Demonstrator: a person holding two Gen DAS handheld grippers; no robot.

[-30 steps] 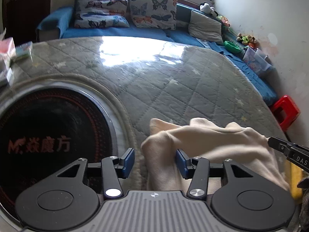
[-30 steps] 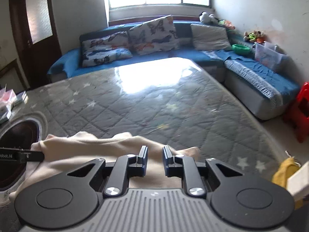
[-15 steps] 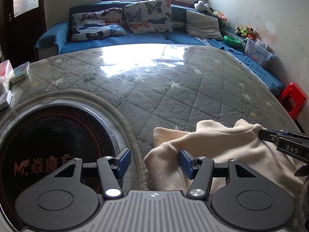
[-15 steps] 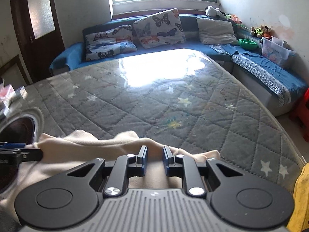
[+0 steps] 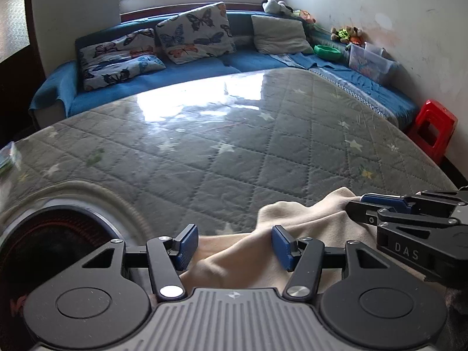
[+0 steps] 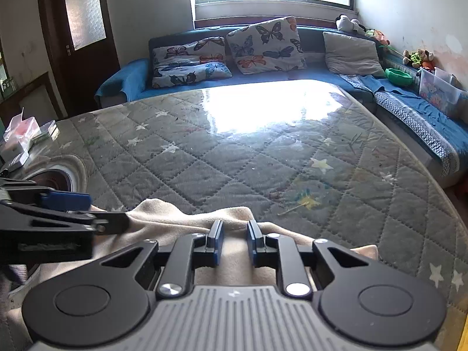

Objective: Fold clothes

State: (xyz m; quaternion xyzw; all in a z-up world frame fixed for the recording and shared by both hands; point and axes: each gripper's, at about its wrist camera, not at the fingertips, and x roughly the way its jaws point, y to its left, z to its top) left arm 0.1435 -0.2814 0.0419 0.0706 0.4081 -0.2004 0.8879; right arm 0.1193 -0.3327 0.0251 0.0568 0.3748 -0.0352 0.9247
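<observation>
Only the right wrist view takes in the brown door [image 6: 79,35] and the boxes [image 6: 20,143] at the table's left edge; only the left wrist view shows the red stool [image 5: 433,128]. The left gripper [image 5: 234,245] has its jaws wide apart, the cream garment [image 5: 292,234] bunched between them on the quilted table cover [image 5: 234,146]. "DAS" is printed on the right gripper [image 5: 355,204]. Its jaws stand narrowly apart with a raised fold of the garment between them; whether they pinch it is unclear.
</observation>
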